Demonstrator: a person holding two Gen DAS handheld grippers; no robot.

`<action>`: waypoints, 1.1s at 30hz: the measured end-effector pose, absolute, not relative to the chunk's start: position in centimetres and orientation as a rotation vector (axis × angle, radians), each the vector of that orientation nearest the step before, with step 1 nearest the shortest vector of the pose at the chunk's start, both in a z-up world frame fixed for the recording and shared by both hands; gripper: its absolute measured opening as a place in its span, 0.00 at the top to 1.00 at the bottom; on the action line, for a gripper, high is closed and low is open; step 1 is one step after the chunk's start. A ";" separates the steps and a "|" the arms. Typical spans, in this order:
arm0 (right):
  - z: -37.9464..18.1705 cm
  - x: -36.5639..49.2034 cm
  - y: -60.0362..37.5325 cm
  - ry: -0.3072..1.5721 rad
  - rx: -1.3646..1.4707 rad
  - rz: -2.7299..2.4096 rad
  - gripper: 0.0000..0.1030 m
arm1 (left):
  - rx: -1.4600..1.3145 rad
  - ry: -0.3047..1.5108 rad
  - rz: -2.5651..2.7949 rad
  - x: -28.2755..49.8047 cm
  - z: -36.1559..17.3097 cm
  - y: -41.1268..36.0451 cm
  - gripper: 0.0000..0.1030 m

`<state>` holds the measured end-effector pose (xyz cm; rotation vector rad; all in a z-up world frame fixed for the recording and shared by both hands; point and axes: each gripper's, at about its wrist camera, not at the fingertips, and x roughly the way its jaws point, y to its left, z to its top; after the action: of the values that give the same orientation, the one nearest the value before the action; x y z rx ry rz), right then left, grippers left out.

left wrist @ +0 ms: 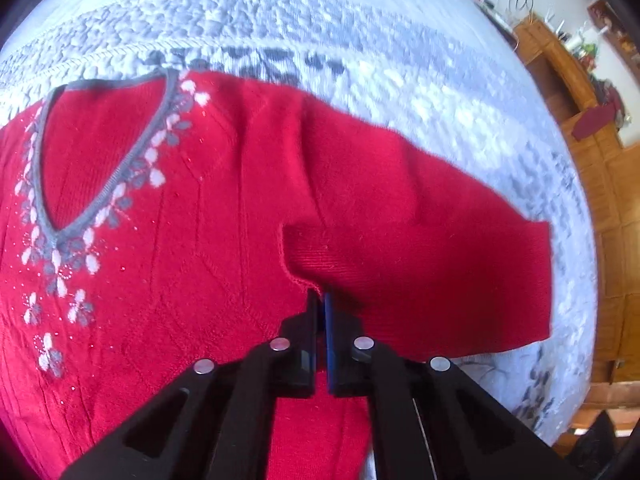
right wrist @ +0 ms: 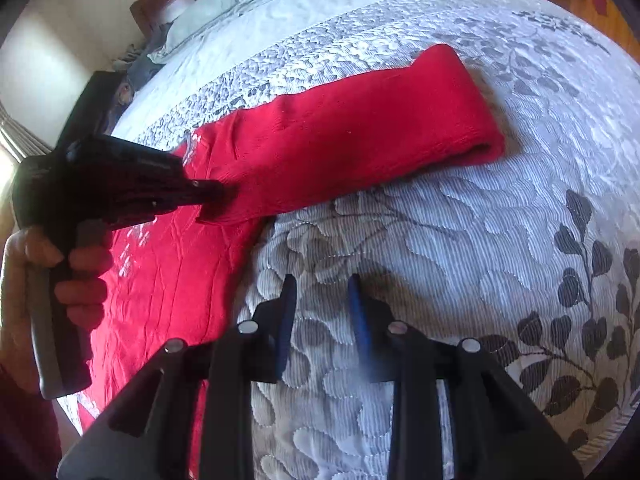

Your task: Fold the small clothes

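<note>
Red knit V-neck sweater sits pinched at its underarm in my clenched left claw; only right-wrist view shows my released right claw over bare grey quilted bedspread.

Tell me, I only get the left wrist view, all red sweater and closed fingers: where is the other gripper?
Observer: The right gripper is over bare quilt beside the red sweater, jaws open, nothing between them.
Operator: Who holds mine?
Observer: A hand grips the handle of the left gripper.
Operator: Anything beyond the sweater?
Observer: A pale pillow at the far end of the bed.
</note>
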<state>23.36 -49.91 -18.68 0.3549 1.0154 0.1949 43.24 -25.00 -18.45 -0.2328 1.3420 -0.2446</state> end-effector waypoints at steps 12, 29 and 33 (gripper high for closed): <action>-18.7 22.9 -50.1 0.990 0.352 0.193 0.73 | -0.227 1.083 -0.207 43.0 -9.0 -18.8 0.97; -19.0 23.4 -48.7 0.986 0.280 0.186 0.73 | -0.180 1.110 0.243 45.2 -14.7 2.3 0.97; -19.1 23.5 -48.4 0.984 0.254 0.183 0.72 | -0.218 1.159 0.296 45.4 -17.8 4.2 0.97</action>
<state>23.48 -48.38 -19.08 0.2536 0.9837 0.1834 45.45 4.22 -17.77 -0.2184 1.1587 0.2959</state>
